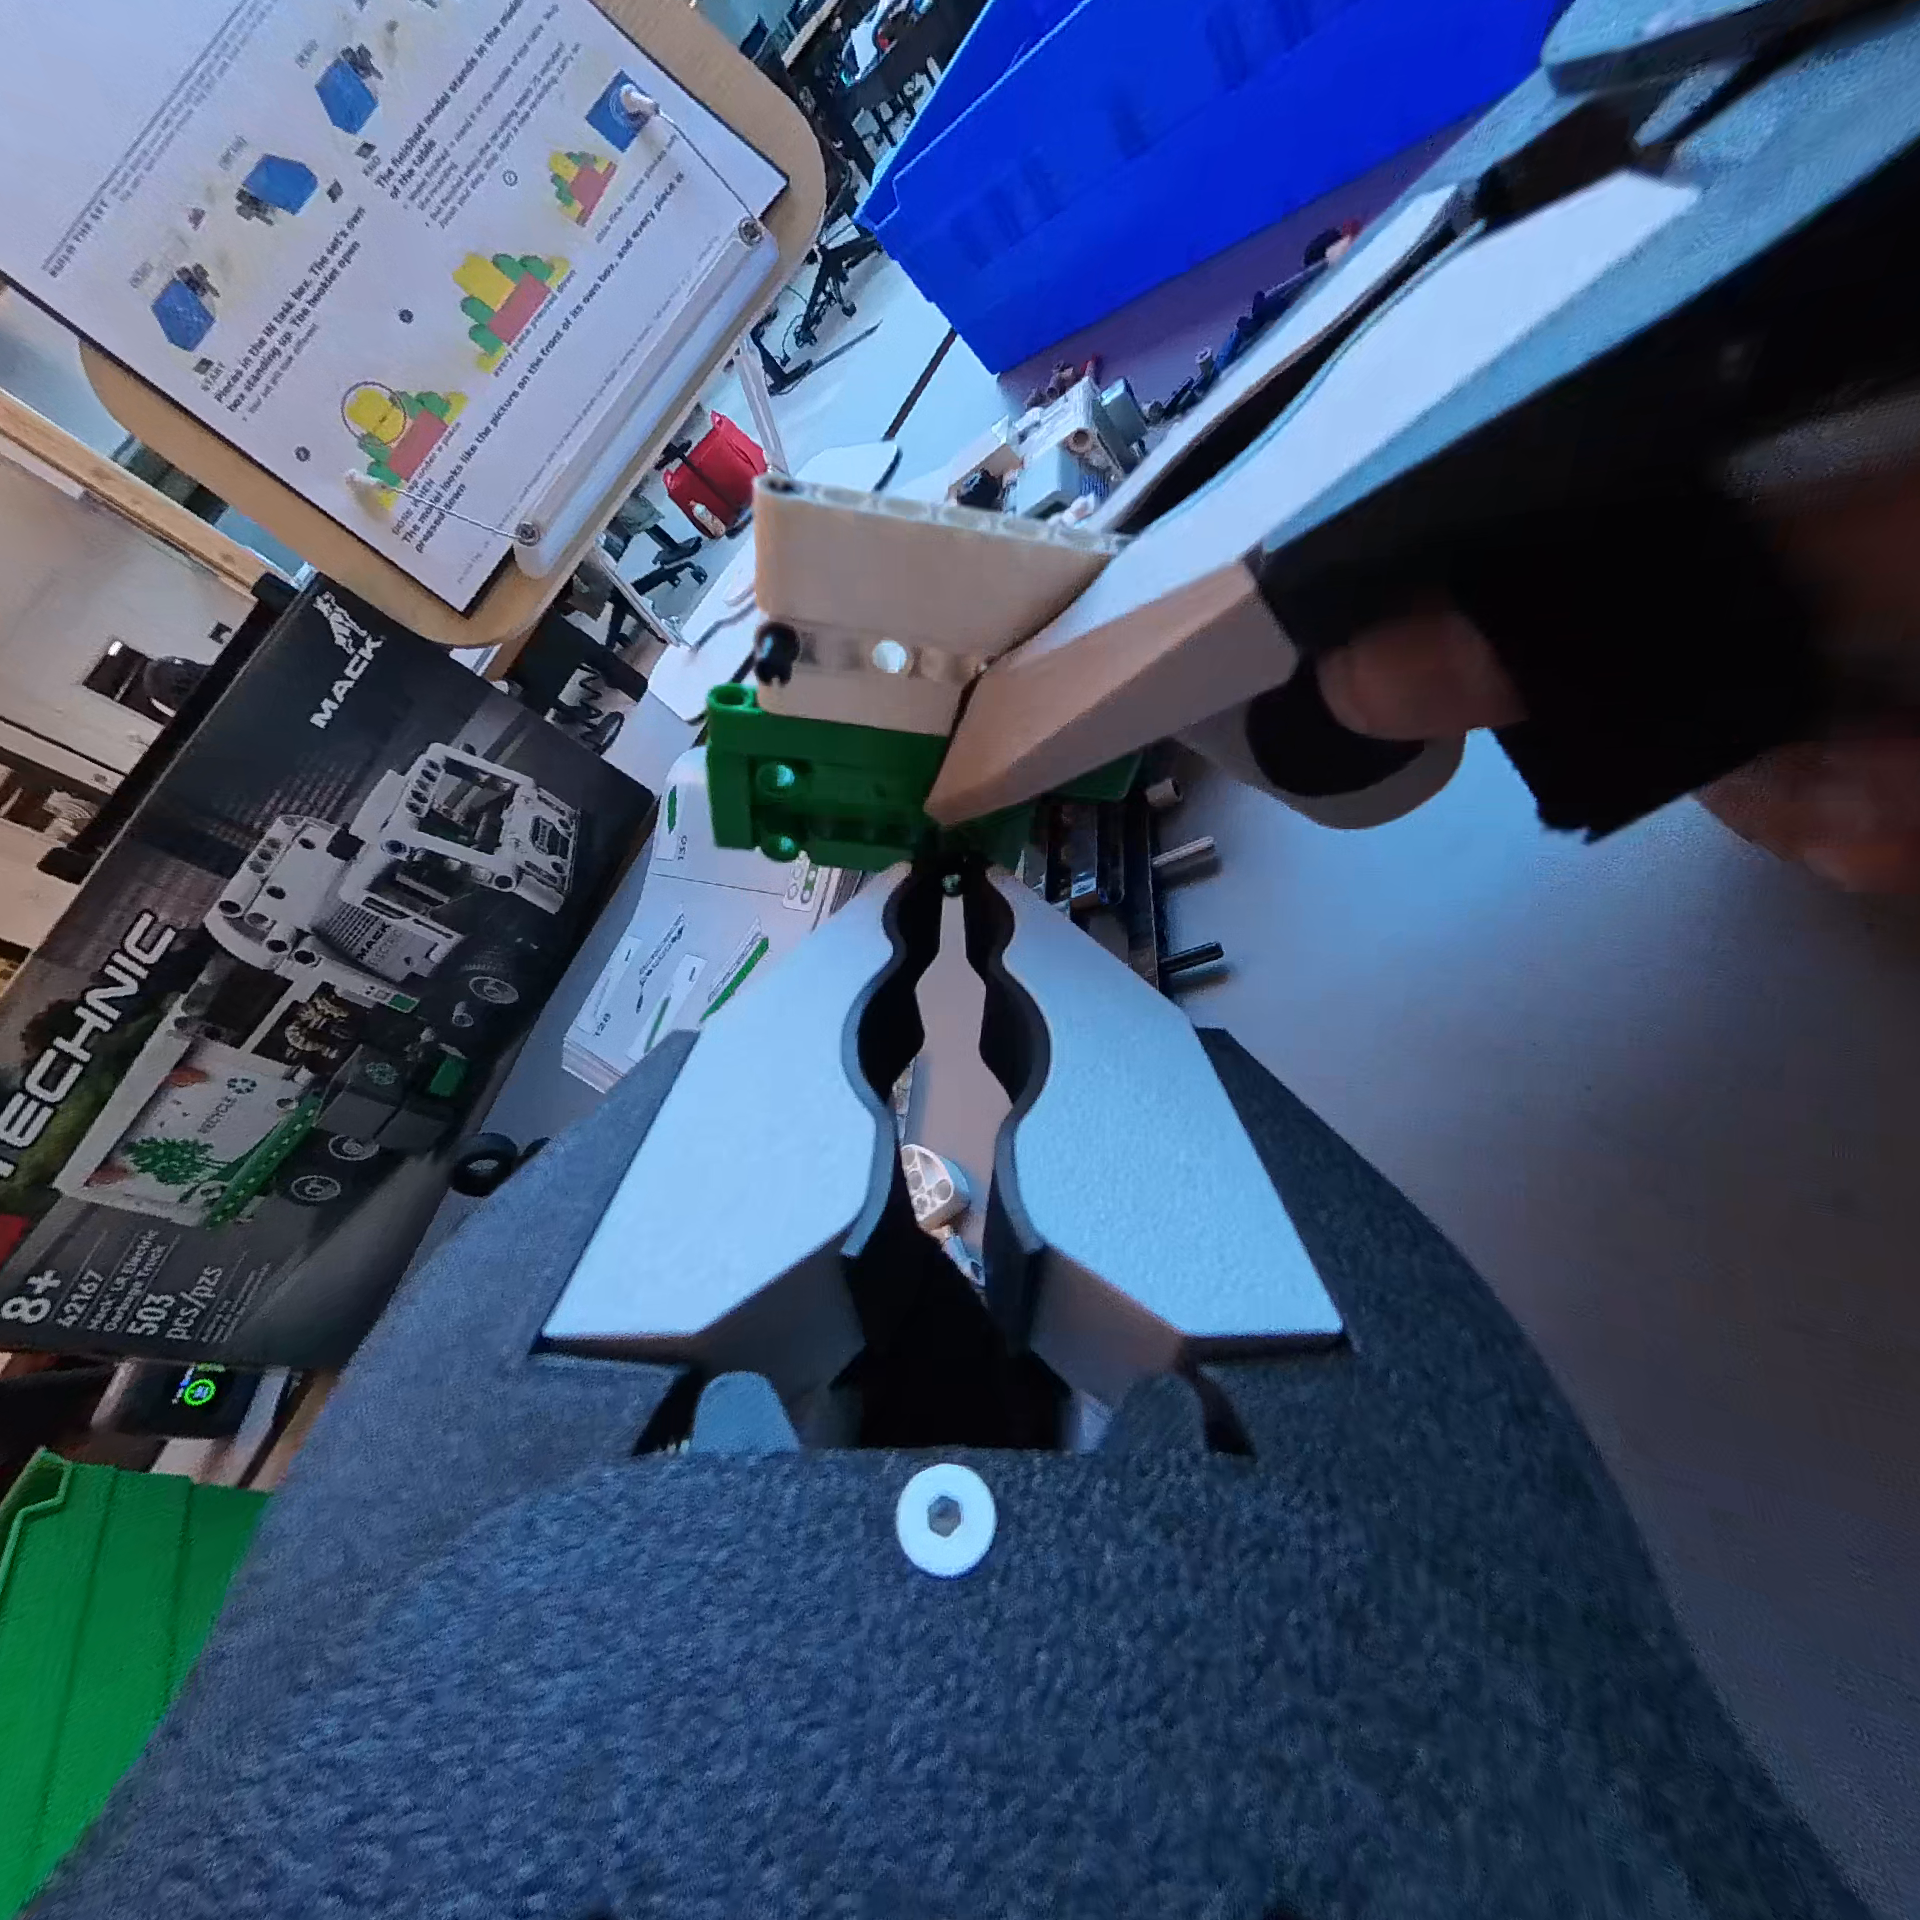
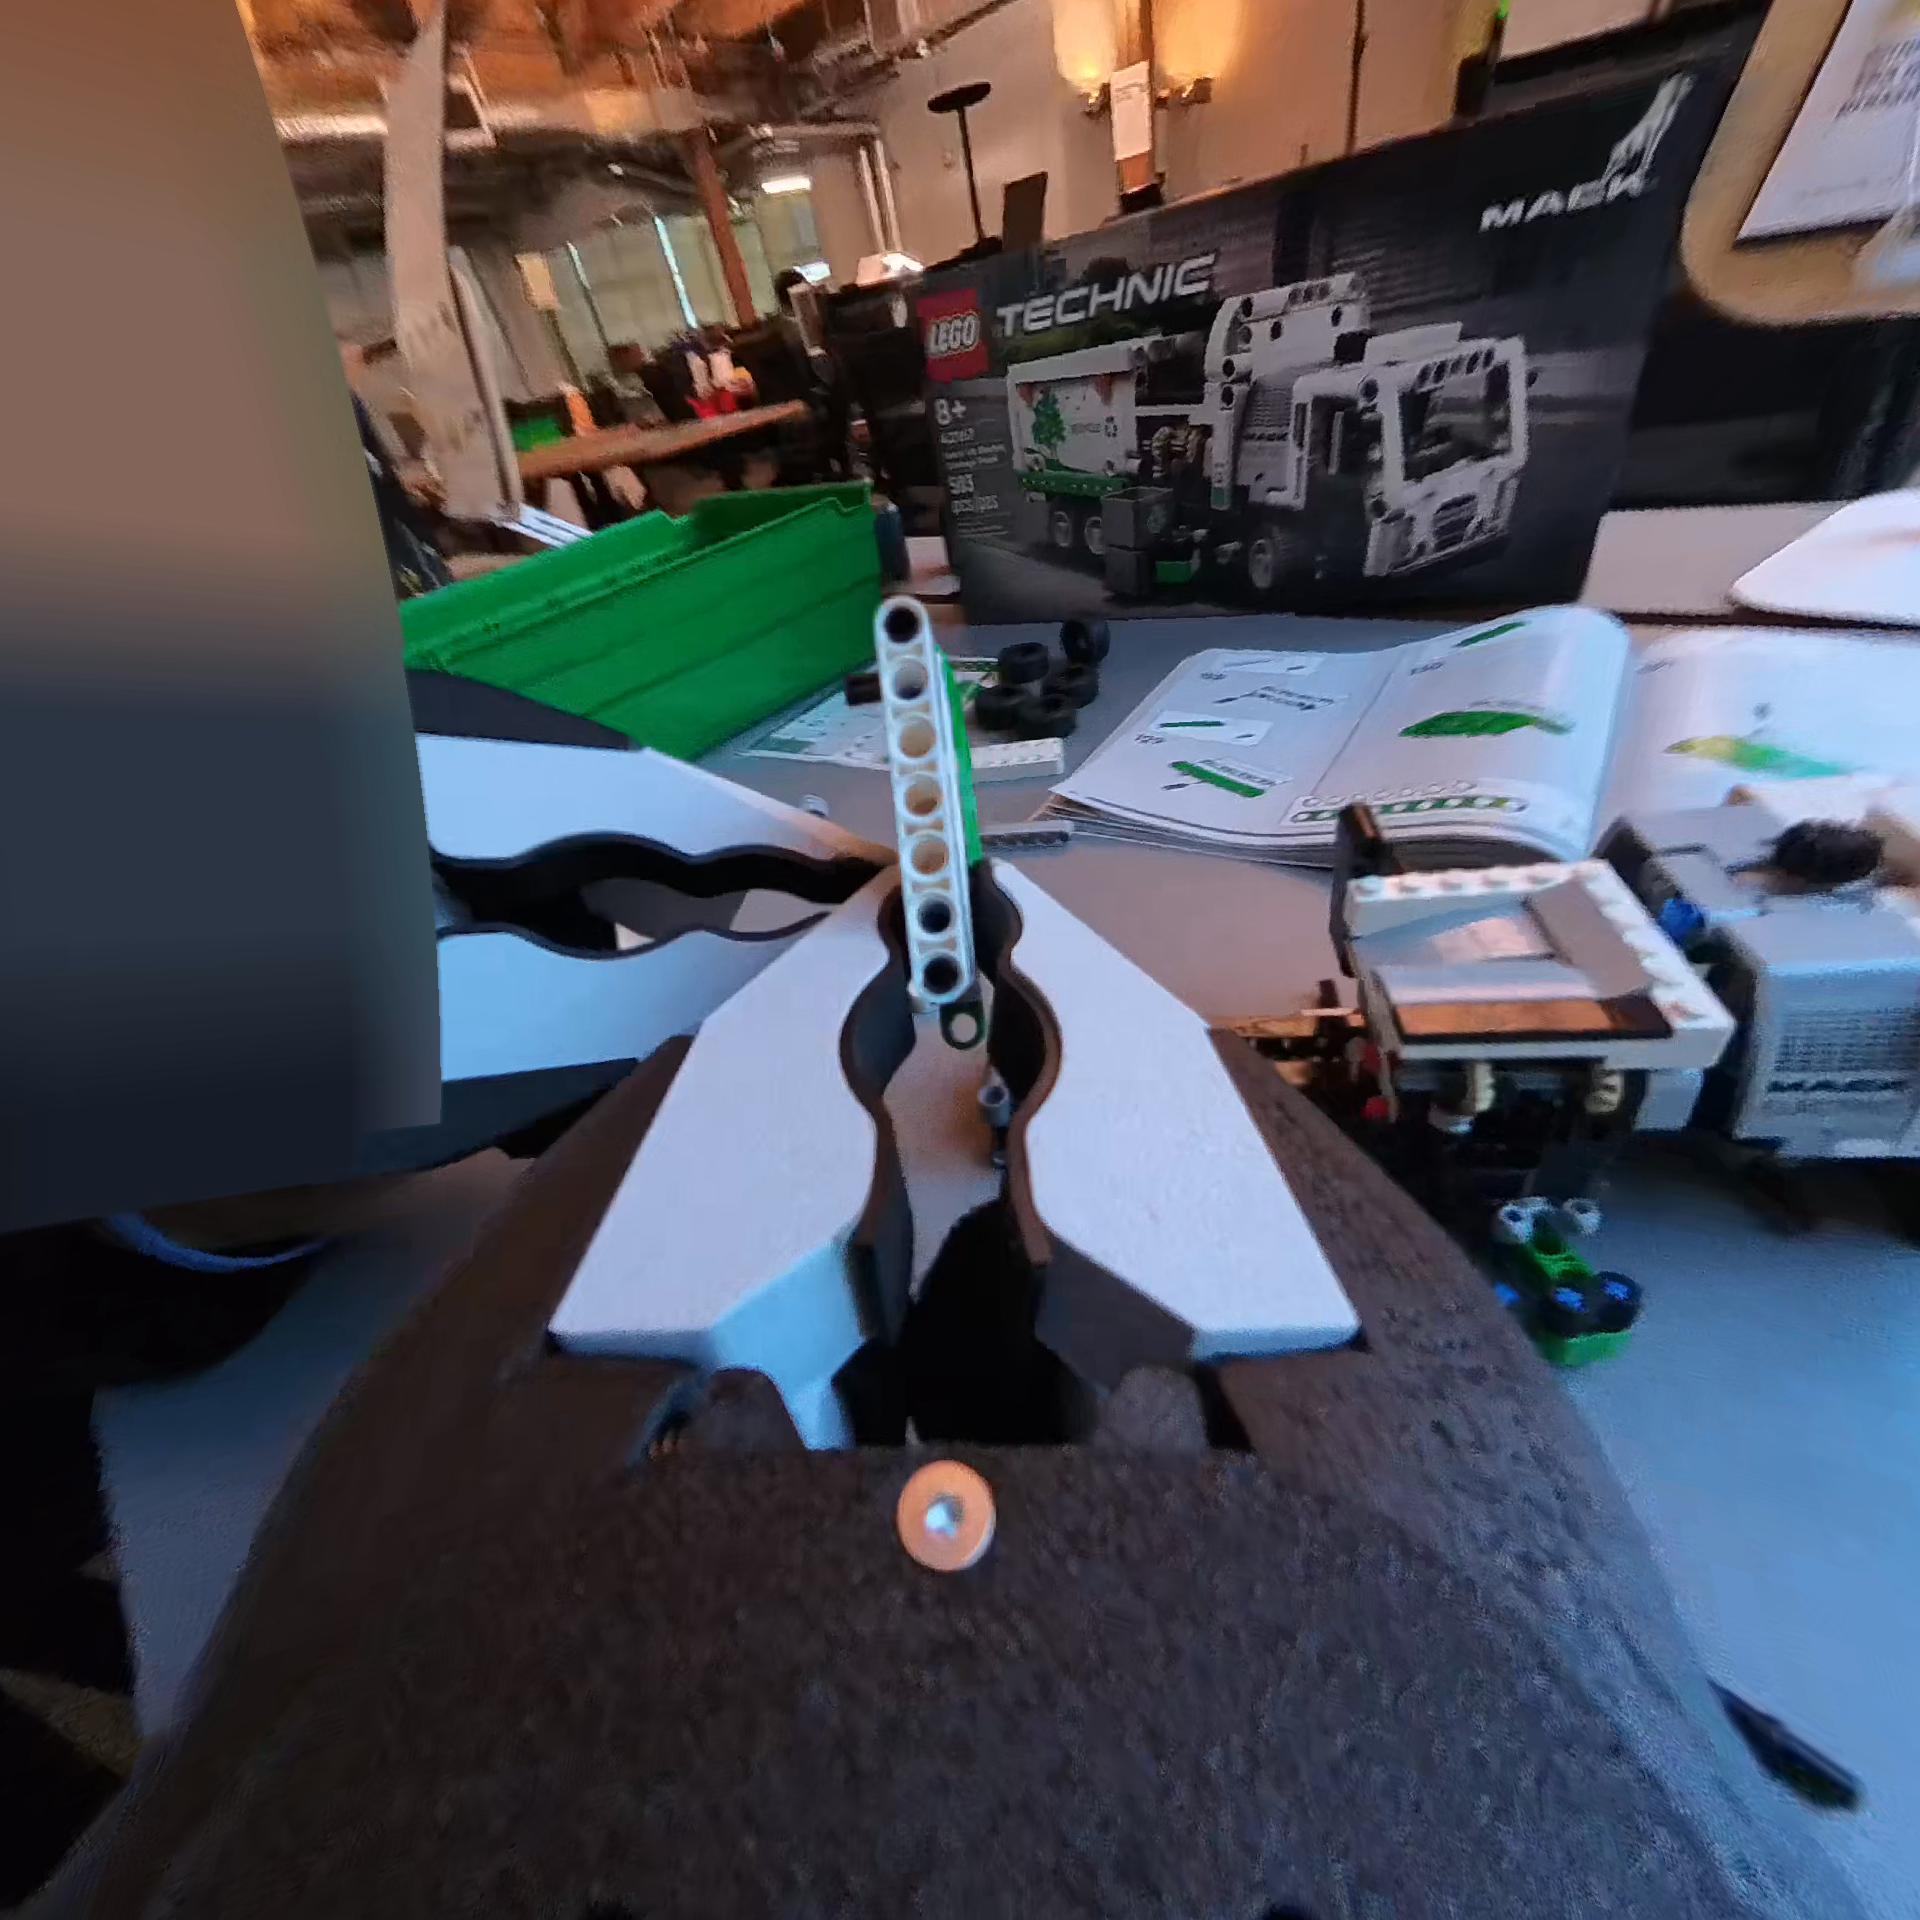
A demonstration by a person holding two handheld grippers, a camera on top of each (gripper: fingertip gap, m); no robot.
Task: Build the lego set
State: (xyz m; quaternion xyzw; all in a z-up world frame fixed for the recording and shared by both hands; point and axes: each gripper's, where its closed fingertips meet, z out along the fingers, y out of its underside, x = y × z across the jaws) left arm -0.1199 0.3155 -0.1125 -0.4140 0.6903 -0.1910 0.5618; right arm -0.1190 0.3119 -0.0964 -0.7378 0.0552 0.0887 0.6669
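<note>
Right now both my right gripper (image 2: 951,940) and left gripper (image 1: 940,883) clamp one white-green panel (image 1: 862,686); uneven pulling could pop its pins.

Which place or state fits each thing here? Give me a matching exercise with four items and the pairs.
Things:
1. panel piece
2. tyres
3. booklet
4. green bin

Places or states:
A. lying open on the table
B. loose heap in front of the set box
C. gripped between the right gripper's fingers
D. far left on the table, beside the set box

Pairs: 1-C, 2-B, 3-A, 4-D
</note>
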